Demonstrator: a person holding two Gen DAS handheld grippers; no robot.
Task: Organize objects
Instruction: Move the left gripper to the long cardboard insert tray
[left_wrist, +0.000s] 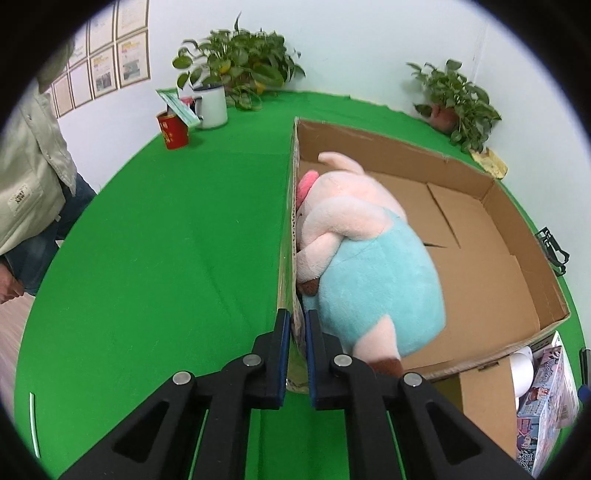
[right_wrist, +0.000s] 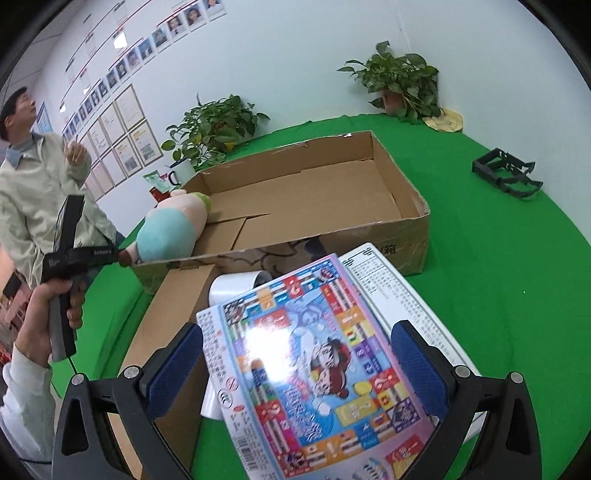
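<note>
An open cardboard box (left_wrist: 517, 236) (right_wrist: 413, 199) lies on the green table. A pink plush pig in a blue shirt (left_wrist: 373, 273) (right_wrist: 166, 229) lies inside against its left wall. My left gripper (left_wrist: 297, 321) is shut on that wall's edge, beside the pig. My right gripper (right_wrist: 295, 350) is open, its fingers either side of a colourful game box (right_wrist: 317, 362) that rests on a white box (right_wrist: 399, 291) in front of the cardboard box. The game box also shows in the left wrist view (left_wrist: 546, 398).
A white roll (right_wrist: 240, 288) and a folded-out box flap (right_wrist: 173, 317) lie by the game box. A black plastic frame (right_wrist: 506, 173) sits at the right. A red can (left_wrist: 173, 129), a white mug (left_wrist: 212, 105) and potted plants (left_wrist: 240, 62) (left_wrist: 458, 99) stand at the back. A man (right_wrist: 33, 192) stands left.
</note>
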